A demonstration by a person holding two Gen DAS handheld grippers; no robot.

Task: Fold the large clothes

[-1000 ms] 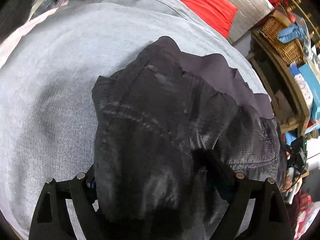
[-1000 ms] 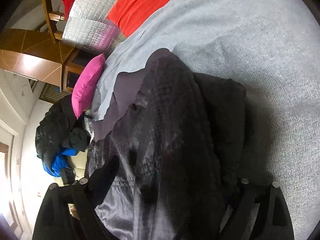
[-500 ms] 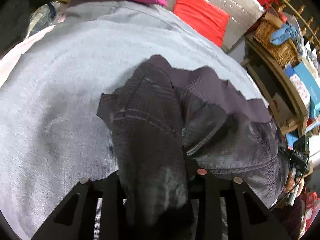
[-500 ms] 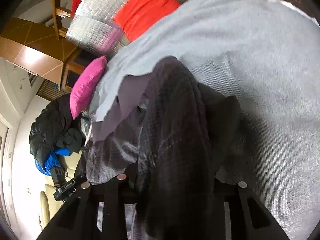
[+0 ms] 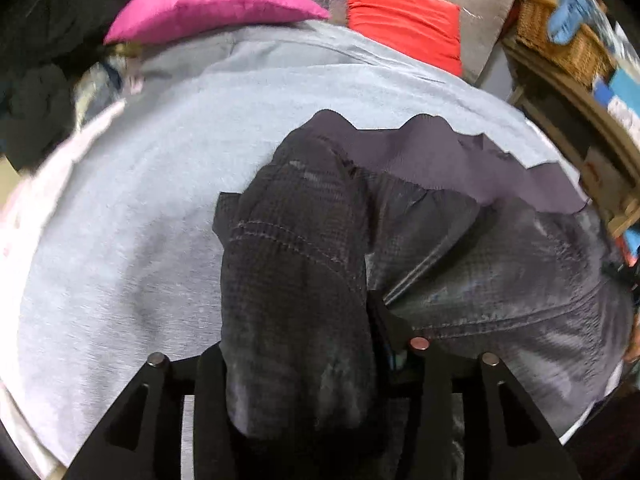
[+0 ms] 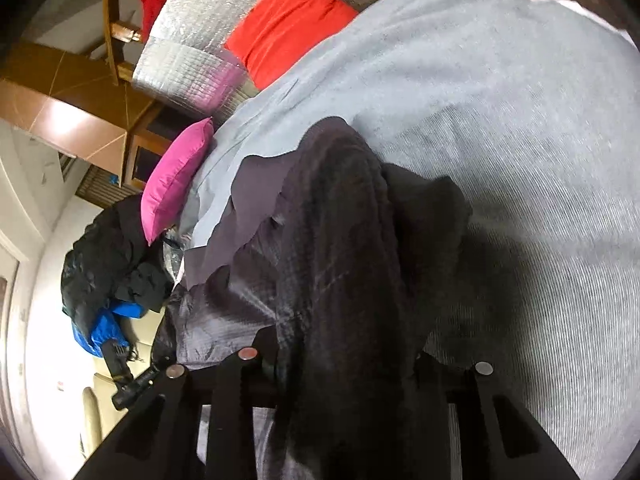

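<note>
The dark garment (image 5: 296, 280) lay bunched on the grey bed cover (image 5: 120, 240), spreading ahead of both grippers, and each one had a thick fold of it between its fingers. The left gripper (image 5: 296, 364) was clamped on a fold, though its jaws were easing apart with cloth still filling the gap. Same story for the right gripper (image 6: 340, 364): a dark ridge of fabric ran straight up between its fingers, jaws opening a touch yet still gripping. Beyond them sat a pink pillow (image 5: 208, 4) and a red cushion (image 5: 404, 24), well clear. To do this fold well, the judgement was that both grips should hold firm, lift evenly together, and carry the edge across so the slippery shell did not slide out or drag the layers beneath.
</note>
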